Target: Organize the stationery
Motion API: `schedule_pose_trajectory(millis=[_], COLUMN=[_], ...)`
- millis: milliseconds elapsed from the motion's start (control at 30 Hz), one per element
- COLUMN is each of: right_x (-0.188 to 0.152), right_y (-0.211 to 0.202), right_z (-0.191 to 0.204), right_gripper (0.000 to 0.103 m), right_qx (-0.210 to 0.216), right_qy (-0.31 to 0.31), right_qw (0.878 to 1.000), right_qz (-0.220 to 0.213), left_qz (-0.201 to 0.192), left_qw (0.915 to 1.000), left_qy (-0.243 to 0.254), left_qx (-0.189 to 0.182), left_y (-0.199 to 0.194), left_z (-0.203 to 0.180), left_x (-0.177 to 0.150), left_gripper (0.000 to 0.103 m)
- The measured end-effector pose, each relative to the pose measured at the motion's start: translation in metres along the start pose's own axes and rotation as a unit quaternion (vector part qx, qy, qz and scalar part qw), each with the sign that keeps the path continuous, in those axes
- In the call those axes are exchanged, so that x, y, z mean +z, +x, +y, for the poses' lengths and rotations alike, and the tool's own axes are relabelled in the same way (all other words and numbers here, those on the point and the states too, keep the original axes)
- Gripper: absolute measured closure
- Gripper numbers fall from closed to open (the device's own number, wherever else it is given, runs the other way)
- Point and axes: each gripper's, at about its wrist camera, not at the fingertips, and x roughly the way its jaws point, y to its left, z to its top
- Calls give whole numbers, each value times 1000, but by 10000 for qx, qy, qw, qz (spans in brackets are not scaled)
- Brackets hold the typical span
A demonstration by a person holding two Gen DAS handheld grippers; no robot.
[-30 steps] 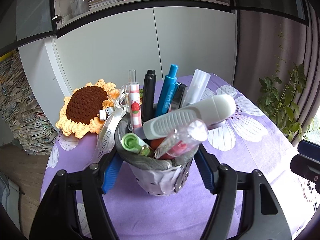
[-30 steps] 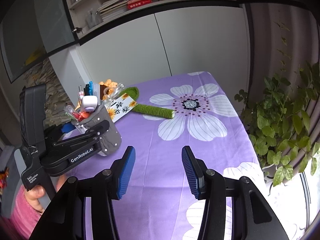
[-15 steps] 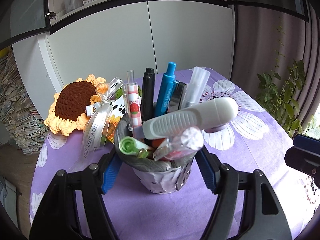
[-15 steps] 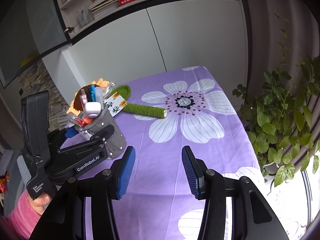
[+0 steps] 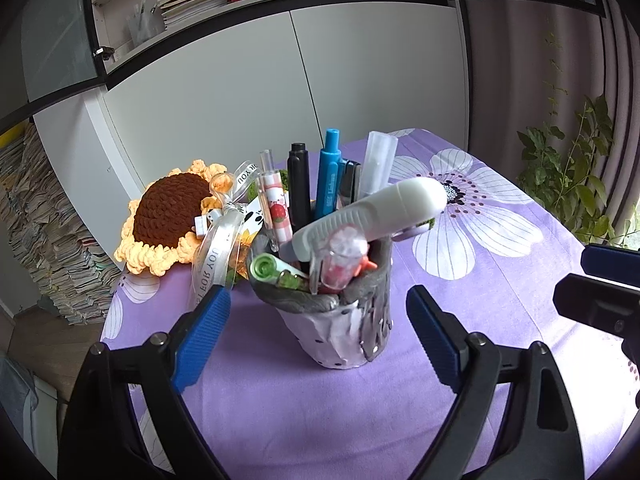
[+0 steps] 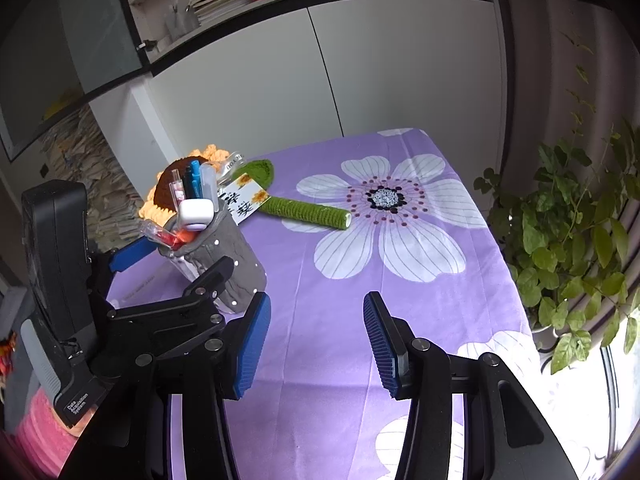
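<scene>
A grey fabric pen holder (image 5: 340, 328) stands on the purple flowered tablecloth (image 5: 500, 280). It is packed with a white correction-tape dispenser (image 5: 372, 216), a blue pen (image 5: 330, 172), a black pen (image 5: 299, 184), a green highlighter (image 5: 268, 268) and other pens. My left gripper (image 5: 318, 304) straddles the holder; its jaws are opening and the blue pads stand clear of the holder's sides. In the right wrist view the holder (image 6: 236, 264) sits at the left, and my right gripper (image 6: 316, 308) hangs open over bare cloth with nothing between its fingers.
A crocheted sunflower (image 5: 168, 216) with a ribbon and tag lies behind the holder, its green stem (image 6: 308, 210) stretched across the cloth. A potted plant (image 6: 568, 240) stands past the table's right edge. White cabinets (image 6: 400, 72) close off the back. A pink sleeve (image 6: 36, 432) shows lower left.
The left jaws were pressed on the pen holder and have now spread away from it, leaving it standing on the cloth. The right gripper has kept its place and its width.
</scene>
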Motion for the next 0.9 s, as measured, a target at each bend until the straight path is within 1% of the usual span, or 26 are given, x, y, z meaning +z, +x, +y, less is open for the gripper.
schedule_pose_trajectory(millis=[133, 333, 400, 500, 600, 733, 900], right_x=[0, -2, -3, -4, -6, -10, -21], right_y=[-7, -17, -22, -32, -45, -65, -95], right_z=[5, 17, 22, 31, 40, 50, 63], right_gripper=[54, 54, 54, 54, 54, 54, 54], right_qx=[-49, -83, -87, -92, -113, -167, -271], right_qy=[-50, -174, -236, -327, -410, -432, -498], right_qw=[10000, 9998, 9996, 9992, 9986, 9979, 9961], right_qz=[-46, -79, -117, -208, -313, -448, -672], left_qz=[84, 1, -88, -293, -510, -720, -830], left_qw=[9999, 9996, 9993, 9986, 9975, 9961, 9947], left_qy=[-96, -283, -332, -353, -338, -363, -490], left_qx=[35, 93, 124, 251, 356, 355, 369], left_y=[-8, -37, -50, -73, -98, -128, -162], left_z=[7, 20, 24, 27, 29, 32, 40], left_x=[-2, -4, -3, -3, -4, -11, -25], left_gripper=[14, 13, 11, 4, 3, 1, 1])
